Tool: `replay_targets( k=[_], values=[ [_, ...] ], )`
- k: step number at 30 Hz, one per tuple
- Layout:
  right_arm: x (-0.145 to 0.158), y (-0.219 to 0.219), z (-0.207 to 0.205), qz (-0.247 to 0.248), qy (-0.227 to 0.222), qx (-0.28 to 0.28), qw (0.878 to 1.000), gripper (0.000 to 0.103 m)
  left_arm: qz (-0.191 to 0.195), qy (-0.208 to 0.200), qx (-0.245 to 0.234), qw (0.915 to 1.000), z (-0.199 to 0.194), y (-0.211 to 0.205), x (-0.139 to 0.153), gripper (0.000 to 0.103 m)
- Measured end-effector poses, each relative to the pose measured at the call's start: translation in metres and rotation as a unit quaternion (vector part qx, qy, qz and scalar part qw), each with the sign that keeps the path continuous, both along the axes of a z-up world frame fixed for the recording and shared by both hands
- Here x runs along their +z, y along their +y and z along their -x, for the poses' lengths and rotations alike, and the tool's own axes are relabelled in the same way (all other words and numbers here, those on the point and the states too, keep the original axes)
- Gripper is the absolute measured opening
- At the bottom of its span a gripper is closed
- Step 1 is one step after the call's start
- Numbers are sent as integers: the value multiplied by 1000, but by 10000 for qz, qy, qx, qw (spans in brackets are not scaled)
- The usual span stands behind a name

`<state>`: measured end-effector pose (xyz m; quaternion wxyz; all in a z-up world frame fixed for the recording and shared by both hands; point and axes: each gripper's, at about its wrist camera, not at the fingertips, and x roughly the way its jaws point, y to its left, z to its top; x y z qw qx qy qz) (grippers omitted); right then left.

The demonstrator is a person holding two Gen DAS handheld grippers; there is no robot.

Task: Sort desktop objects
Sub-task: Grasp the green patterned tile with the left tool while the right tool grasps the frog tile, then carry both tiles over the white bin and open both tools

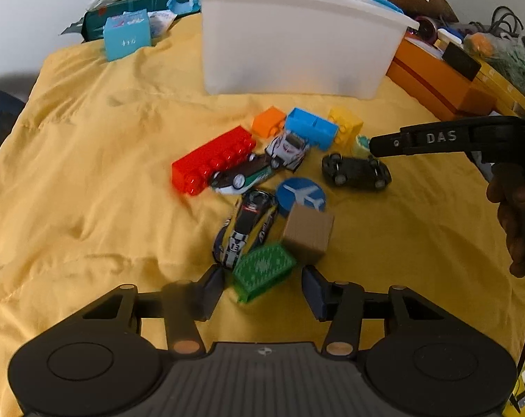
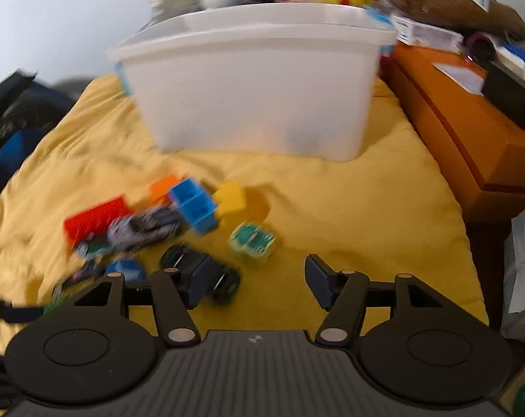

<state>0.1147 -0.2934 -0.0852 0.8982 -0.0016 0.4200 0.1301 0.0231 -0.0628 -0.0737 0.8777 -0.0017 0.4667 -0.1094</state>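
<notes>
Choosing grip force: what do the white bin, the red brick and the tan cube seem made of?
White bin: translucent plastic, matte, light glowing through its walls. Red brick: glossy moulded plastic with studs. Tan cube: probably cardboard or wood; dull, finely lined faces.

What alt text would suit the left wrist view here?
The open left hand-held gripper hovers over a green block at the near edge of a pile of toy cars and building bricks on a yellow cloth. A white bin stands behind; the right hand-held gripper enters from the right.
</notes>
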Motion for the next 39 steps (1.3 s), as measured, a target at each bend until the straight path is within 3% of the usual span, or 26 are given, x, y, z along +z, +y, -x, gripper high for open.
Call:
replay_targets(
  k=[4, 8, 11, 15, 21, 26, 33, 39],
  values=[
    [-5, 2, -12, -1, 11, -85, 10000, 53, -97, -127, -69, 9998, -4, -2, -2, 45],
    [-13, 10, -18, -45, 101, -88, 9999, 51, -164, -186, -29, 9997, -4, 1, 0, 23],
    [-20, 16, -22, -30, 200, -7, 9998, 37, -129, -186, -27, 9997, -4, 5, 3, 23],
    [-15, 15, -20, -51, 98, 197, 9997, 37, -41, -384, -46, 9992, -3, 6, 17, 23],
    [16, -7, -4, -384, -171, 208, 9989, 37, 106, -842, 40, 9964, -9, 19, 61, 23],
    [58, -24, 1, -620, -537, 198, 9964, 37, 134, -1169, 47, 9930, -39, 28, 103, 23],
    [117, -29, -28, -713, -1075, 263, 9913, 37, 212, -1258, 57, 9918, -102, 23, 145, 23],
    [142, -27, -67, -770, -1020, 212, 9916, 37, 176, -1347, -46, 9907, -154, 9, 171, 23]
  ],
)
